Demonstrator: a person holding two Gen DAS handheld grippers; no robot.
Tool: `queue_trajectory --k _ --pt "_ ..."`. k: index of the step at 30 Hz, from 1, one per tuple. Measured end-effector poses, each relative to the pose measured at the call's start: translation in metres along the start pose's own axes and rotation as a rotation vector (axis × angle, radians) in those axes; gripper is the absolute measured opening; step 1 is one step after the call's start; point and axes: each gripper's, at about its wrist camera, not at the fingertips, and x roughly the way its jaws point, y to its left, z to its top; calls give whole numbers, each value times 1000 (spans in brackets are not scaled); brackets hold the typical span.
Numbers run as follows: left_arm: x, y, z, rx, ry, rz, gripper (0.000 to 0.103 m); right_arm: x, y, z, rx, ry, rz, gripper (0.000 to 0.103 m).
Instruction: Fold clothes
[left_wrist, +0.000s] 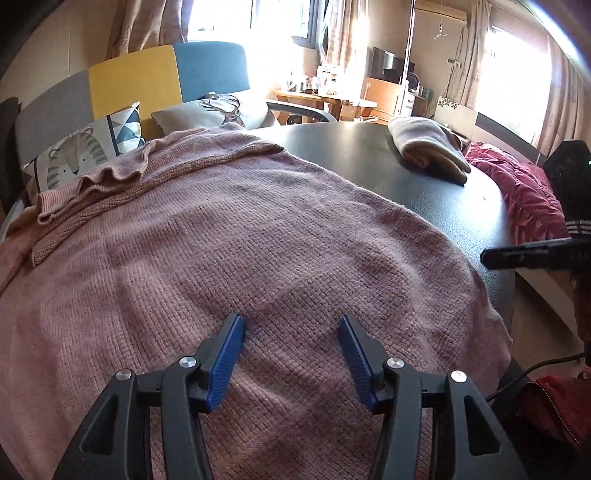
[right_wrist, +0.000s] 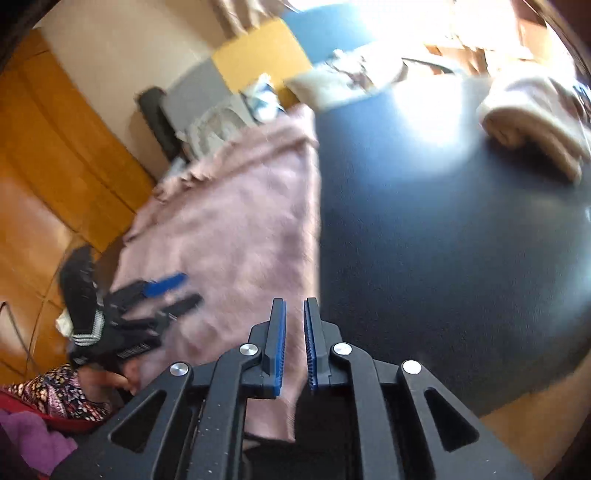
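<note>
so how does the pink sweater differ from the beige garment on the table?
The pink sweater lies spread flat, overhanging the near edge of the table; the beige garment is a folded bundle wholly on the far side. The sweater covers far more surface. Both are soft knits.

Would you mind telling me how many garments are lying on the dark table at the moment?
2. A pink knitted sweater is spread across the dark table's near left side; a folded beige garment sits at the far right. A crimson quilted item lies beyond the edge.

Pink knit sweater (left_wrist: 240, 236) spread flat on dark table, beige garment (left_wrist: 428, 147) folded beyond
</note>
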Motion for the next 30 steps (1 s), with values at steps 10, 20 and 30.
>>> queue_trajectory --k 10,20,30 --pt "-1 3 -2 -19 -2 6 56 43 34 -18 -232 155 -67 9" --pt "-1 9 -2 -45 -6 -22 58 44 31 -20 -202 176 -41 11" --pt "-43 38 -19 -219 -22 59 58 111 108 -4 -429 221 -60 15"
